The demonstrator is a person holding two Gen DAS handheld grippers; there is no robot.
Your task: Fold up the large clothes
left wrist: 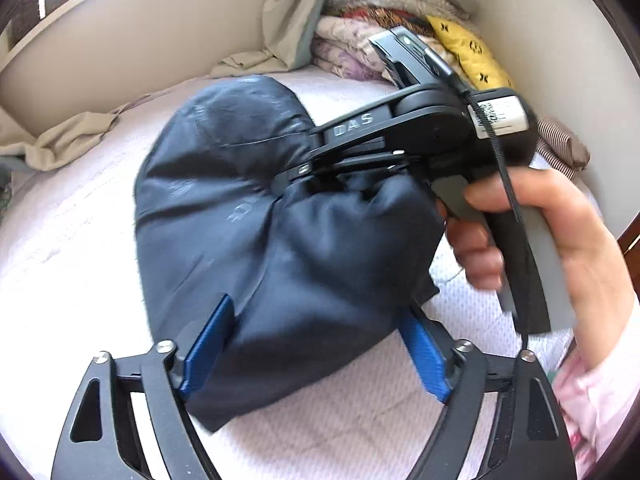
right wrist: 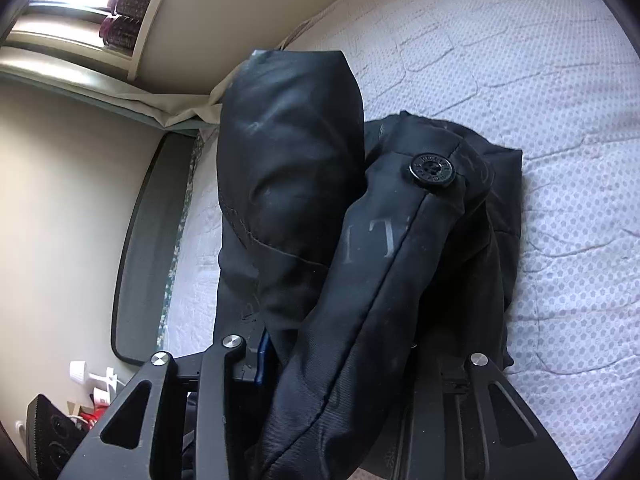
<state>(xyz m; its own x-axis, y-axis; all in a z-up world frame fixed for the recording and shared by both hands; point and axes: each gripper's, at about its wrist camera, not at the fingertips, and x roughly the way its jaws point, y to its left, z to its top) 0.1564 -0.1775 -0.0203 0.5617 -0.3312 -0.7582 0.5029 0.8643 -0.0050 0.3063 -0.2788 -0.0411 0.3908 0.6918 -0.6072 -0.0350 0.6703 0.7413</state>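
Now dark navy jacket (left wrist: 280, 216) bunched, puffy; left gripper (left wrist: 312, 344) jaws spread, right gripper (left wrist: 304, 176) clenching fabric.

One dark navy garment (left wrist: 248, 216) lies bunched at the centre of the frame on one white quilted bed cover (left wrist: 72, 272). Two grippers show: the left gripper (left wrist: 308, 344) at the bottom edge with two blue pads (left wrist: 208, 344), and the right gripper (left wrist: 304, 170) entering from the right, held by one hand (left wrist: 560, 240). One stack of folded clothes (left wrist: 384, 20) sits at top centre. The right wrist view shows one black button (right wrist: 432, 171) and two round brushes (right wrist: 124, 16) at upper left.
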